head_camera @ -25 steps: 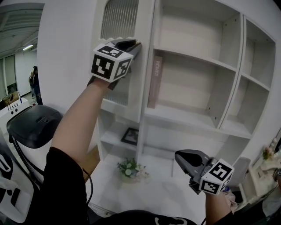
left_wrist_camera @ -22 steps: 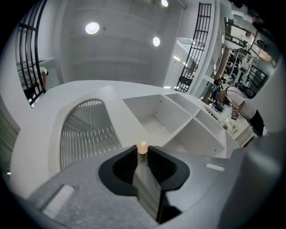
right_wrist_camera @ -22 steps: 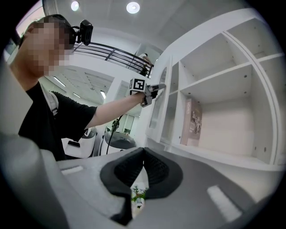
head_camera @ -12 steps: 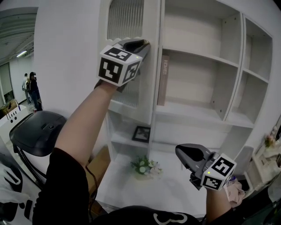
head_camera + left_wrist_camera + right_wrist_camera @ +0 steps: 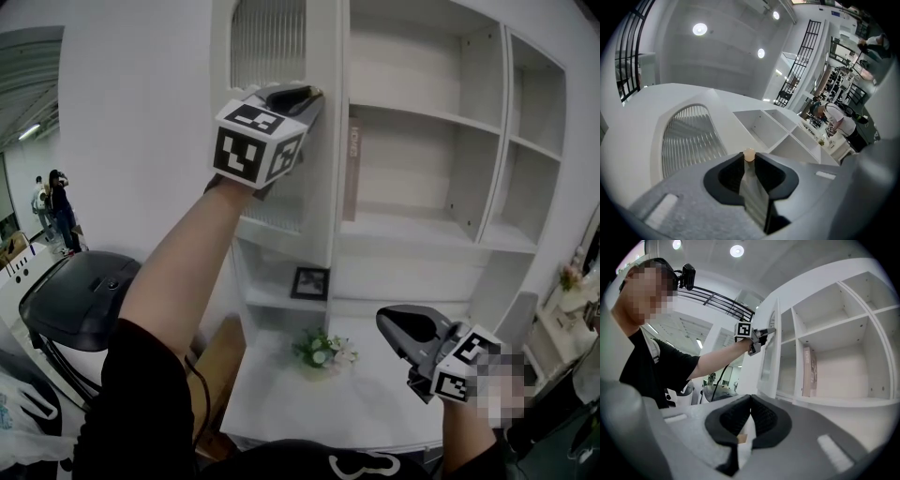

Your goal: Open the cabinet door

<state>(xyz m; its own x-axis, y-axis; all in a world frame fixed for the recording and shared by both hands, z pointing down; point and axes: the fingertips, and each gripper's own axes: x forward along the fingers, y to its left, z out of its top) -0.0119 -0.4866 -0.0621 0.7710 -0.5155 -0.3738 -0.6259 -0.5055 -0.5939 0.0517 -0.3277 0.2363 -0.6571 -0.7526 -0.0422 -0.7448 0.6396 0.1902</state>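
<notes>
The white cabinet door (image 5: 272,56) with its ribbed glass panel stands swung out from the white shelf unit (image 5: 422,122), almost edge-on in the head view. My left gripper (image 5: 314,94) is raised at the door's free edge and is shut on the small round beige knob (image 5: 748,154). The left gripper view shows the ribbed panel (image 5: 689,140) just left of the jaws. My right gripper (image 5: 382,323) hangs low at the right, shut with nothing in it, well short of the shelves. In the right gripper view the left gripper (image 5: 769,330) shows on the door (image 5: 768,357).
A thin book (image 5: 352,169) leans in the shelf behind the door. A small picture frame (image 5: 310,282) and a flower bunch (image 5: 323,349) sit on lower shelves. A black chair (image 5: 80,300) stands at the left, with people (image 5: 52,202) far behind it.
The door has swung a little wider, with the left gripper on its knob moving right in the picture. The right gripper has kept low at the right, drifting slightly.
</notes>
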